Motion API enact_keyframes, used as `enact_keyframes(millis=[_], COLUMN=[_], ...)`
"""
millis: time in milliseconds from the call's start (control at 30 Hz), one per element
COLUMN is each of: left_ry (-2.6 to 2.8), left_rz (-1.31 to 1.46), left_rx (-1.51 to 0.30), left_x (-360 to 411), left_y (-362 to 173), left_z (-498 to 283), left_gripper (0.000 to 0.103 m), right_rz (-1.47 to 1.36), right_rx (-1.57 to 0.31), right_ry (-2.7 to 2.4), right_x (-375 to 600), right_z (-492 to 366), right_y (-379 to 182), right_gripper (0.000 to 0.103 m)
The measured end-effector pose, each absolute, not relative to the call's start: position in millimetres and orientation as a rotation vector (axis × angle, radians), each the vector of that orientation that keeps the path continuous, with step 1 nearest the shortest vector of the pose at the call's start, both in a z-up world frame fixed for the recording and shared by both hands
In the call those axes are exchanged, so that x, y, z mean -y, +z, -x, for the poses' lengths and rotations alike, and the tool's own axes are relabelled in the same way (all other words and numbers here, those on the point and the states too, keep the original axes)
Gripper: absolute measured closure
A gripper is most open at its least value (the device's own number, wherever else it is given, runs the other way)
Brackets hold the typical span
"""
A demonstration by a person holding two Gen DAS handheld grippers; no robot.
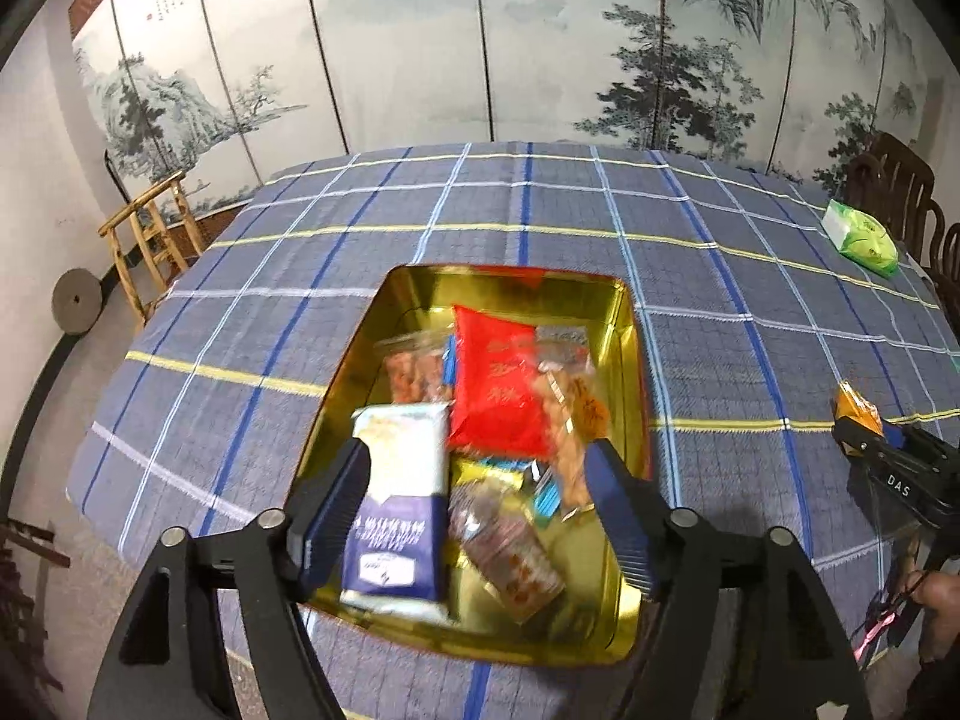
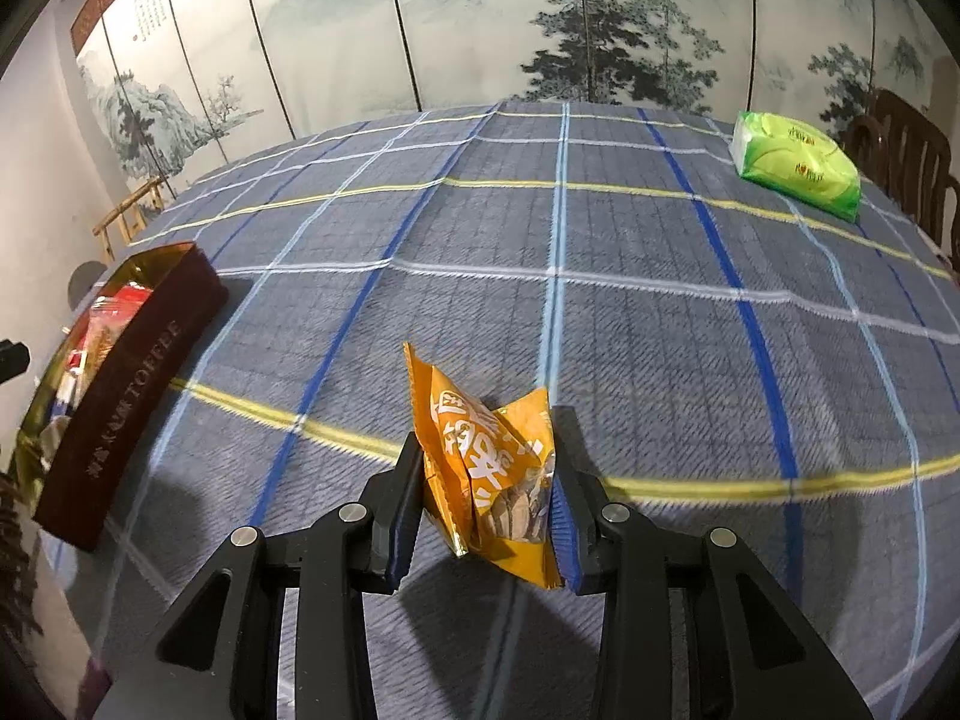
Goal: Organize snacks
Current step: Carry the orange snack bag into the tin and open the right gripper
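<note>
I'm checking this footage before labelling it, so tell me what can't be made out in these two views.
- Left wrist view: the small packets in the gold tin are motion-blurred; the red packet has unreadable print.
- Left wrist view: the right gripper is cut by the edge.
- Right wrist view: the tin's dark wall hides most contents.
- Right wrist view: the orange snack bag is crumpled between the pads.

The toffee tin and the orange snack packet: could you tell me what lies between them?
Only bare plaid tablecloth separates the toffee tin from the orange snack packet, as the right wrist view shows.

tin side wall (image 2: 129,396): "TOFFEE" in gold | right tool (image 1: 864,435): "DAS" in white | snack packets: print unreadable
</note>
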State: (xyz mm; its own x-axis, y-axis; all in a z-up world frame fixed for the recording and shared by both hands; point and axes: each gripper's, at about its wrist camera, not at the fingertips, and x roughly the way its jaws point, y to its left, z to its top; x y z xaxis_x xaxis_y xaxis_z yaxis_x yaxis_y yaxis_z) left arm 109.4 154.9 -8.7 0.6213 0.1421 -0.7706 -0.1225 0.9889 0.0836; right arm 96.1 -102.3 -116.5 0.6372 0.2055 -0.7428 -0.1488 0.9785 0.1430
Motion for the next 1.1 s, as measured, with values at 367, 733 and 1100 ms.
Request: enact_keyframes(millis=[367, 733, 1100], left_ry=[0.239, 0.259, 0.286], left_rz=[0.055, 0.059, 0.061], left_rx=[-0.927, -0.906, -0.876], left_x=[-203, -224, -240], left_y=[-21, -21, -17], left_z=[-66, -40, -31], left_gripper=[0.026, 0.026, 0.023], right_rz=[-0.09, -0.051, -0.036], right_rx=[-0.827, -0.804, -0.855], right_ry=[0.301, 0.525, 0.675], right_x=[65, -38, -145], right_z=[-70, -65, -93], right_y=[-86, -44, -37], right_gripper=[0.065, 0.065, 0.065])
